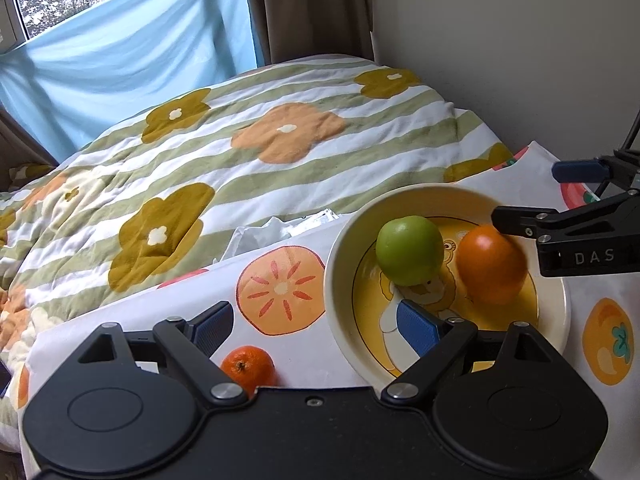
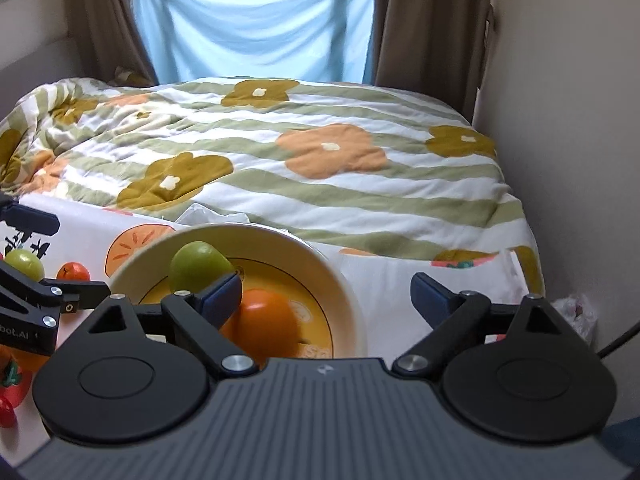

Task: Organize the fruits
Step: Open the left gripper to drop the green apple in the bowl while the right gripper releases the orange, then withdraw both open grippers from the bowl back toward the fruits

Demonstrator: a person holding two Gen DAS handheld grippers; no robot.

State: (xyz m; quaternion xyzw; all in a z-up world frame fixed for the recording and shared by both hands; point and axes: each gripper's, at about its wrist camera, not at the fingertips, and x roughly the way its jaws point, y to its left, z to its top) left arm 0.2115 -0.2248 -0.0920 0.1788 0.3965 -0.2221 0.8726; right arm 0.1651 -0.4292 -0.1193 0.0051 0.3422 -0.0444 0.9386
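Sitting on a white cloth printed with fruit [image 1: 304,360], the cream bowl [image 1: 340,292] with a yellow cartoon bottom holds two fruits side by side and touching: a green apple [image 1: 410,250] on its left and a large orange fruit [image 1: 492,264] on its right; the left gripper [image 1: 316,326] is spread wide with nothing between its blue pads, one pad over the cloth and the other over the bowl's near rim; a small mandarin [image 1: 248,364] lies on the cloth just outside the bowl, close under that gripper; the right gripper [image 2: 326,294] is also spread wide and grips nothing, its left pad hanging above the orange fruit and its right pad beyond the bowl's rim over the cloth; in the right wrist view a second green fruit [image 2: 24,262] and a small orange one [image 2: 73,271] lie on the cloth left of the bowl; behind, a striped flower quilt [image 1: 240,152] covers the bed
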